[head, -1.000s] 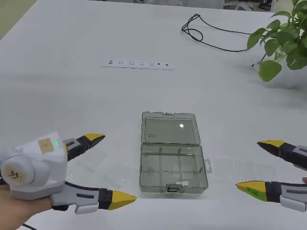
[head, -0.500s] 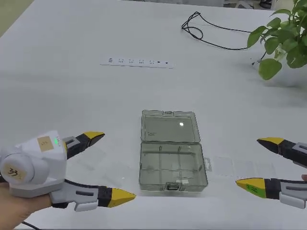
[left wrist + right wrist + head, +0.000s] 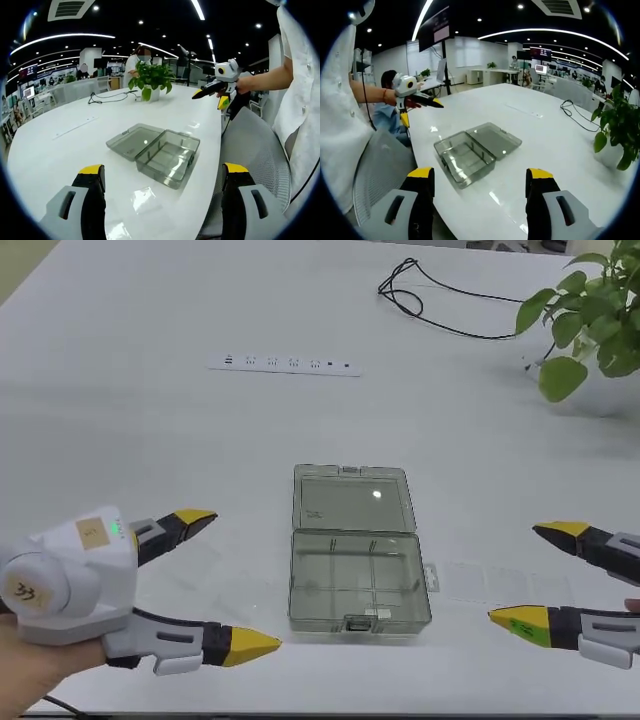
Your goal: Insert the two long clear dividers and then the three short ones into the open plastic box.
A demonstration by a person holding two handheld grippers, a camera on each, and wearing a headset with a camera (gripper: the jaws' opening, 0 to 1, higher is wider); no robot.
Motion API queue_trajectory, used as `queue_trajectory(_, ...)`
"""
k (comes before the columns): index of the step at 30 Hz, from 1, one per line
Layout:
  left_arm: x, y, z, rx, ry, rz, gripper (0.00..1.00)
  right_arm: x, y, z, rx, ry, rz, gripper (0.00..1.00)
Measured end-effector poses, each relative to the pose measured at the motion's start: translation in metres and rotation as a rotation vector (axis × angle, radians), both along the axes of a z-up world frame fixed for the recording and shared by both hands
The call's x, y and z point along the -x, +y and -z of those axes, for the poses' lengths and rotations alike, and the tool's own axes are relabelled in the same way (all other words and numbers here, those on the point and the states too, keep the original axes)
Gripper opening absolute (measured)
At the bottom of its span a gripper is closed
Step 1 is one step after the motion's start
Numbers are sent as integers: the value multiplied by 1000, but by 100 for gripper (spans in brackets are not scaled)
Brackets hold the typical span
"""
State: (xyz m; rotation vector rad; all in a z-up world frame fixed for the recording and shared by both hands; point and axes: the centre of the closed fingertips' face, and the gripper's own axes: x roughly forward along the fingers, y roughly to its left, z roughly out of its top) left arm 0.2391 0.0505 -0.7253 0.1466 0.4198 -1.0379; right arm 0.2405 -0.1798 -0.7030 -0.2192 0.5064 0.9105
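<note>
The open smoky-clear plastic box [image 3: 358,582] lies near the table's front edge, its lid [image 3: 350,498] folded flat behind it. Faint rib lines show inside the box. Thin clear dividers [image 3: 495,585] lie flat on the table right of the box, and another clear piece [image 3: 200,558] lies to its left. My left gripper [image 3: 232,580] hovers left of the box, open and holding nothing. My right gripper [image 3: 527,575] hovers to the right, over the dividers, open as well. The left gripper view has the box [image 3: 167,157] ahead of the wide-apart jaws and a clear piece [image 3: 145,195] between them. The right gripper view faces the box [image 3: 462,157].
A white power strip [image 3: 285,364] lies mid-table, a black cable [image 3: 420,305] at the back, a potted plant [image 3: 590,310] at the back right. The table's front edge runs just below both grippers. A mesh chair [image 3: 380,165] stands off the table edge.
The head view has tilted slightly, shifting everything up a little. Both grippers stay open at about the same places beside the box.
</note>
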Motion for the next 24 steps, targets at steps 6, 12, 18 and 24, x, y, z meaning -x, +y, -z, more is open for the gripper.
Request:
queue_trajectory(6,0,1,1,-3,2,3,99,0,0,0,-2,-2,1,75)
queue_trajectory(12,0,1,1,-7,2,7,99,0,0,1,-4,1,4,75)
queue_trajectory(18,0,0,2,-6,5,10,98,0,-1,1,-4,0,5,75)
queue_trajectory(24,1,-1,1,-9,5,14,98,1,-2,0,-5,-1,7,75)
